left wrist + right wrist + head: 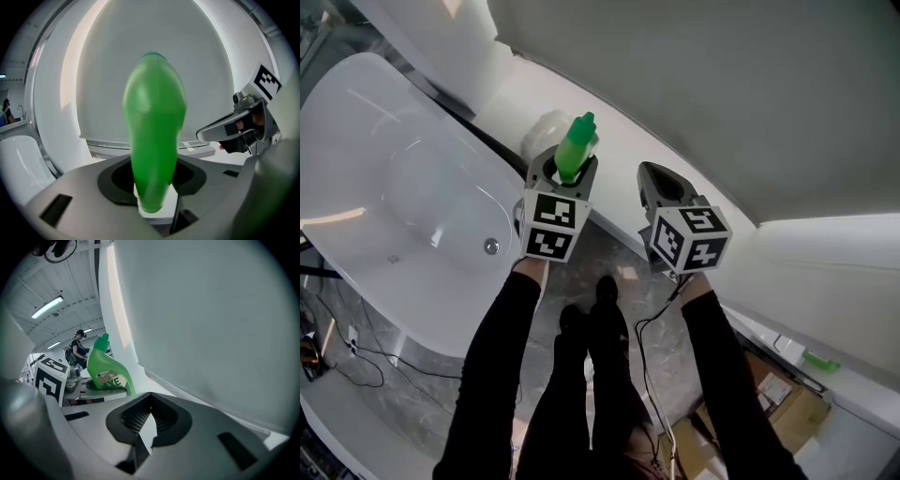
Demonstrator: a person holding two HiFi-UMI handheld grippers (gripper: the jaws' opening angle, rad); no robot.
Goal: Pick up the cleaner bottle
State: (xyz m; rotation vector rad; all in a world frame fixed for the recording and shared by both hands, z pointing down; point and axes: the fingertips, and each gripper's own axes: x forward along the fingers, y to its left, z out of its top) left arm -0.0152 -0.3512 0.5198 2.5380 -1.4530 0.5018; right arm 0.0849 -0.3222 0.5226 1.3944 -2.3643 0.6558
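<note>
Fingers of the left gripper [156,199] pinch a green plastic cleaner bottle [153,136] by its lower end; fingers of the right gripper [149,416] are pressed together, empty.
The bottle's long axis stands upright, cap upward, beside a white bathtub [403,187].

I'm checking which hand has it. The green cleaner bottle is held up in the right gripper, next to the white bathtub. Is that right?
Not quite. The green cleaner bottle is held up in the left gripper, not the right, next to the white bathtub. The left gripper view shows the jaws closed on it. The right gripper holds nothing.
</note>
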